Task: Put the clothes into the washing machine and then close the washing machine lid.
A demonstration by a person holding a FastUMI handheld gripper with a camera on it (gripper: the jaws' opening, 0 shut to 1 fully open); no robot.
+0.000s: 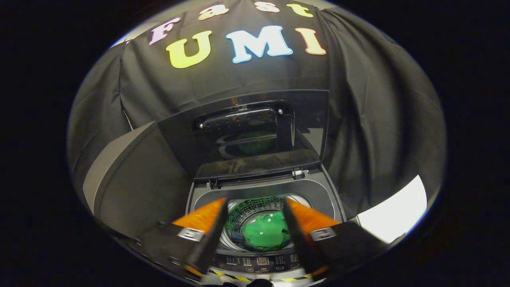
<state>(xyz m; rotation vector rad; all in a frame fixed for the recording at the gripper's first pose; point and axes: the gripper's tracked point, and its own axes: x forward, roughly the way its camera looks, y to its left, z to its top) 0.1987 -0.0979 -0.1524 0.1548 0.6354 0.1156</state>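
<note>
Dim overall, black booth cloth (358, 119) soaking up most light; brightest patch a blown-out white area (394, 213) beside the washing machine (261, 191). Soft glare and a greenish reflection on the raised glossy lid (247, 135), drum (255, 211) lit well enough to read the green garment (265, 235). Strong fisheye bending toward the rim, gripper (255, 223) fingers spread apart, close and slightly soft.

The open top-loading washing machine (263, 189), low in the middle of the frame, holds green clothes (265, 235) in its drum.
</note>
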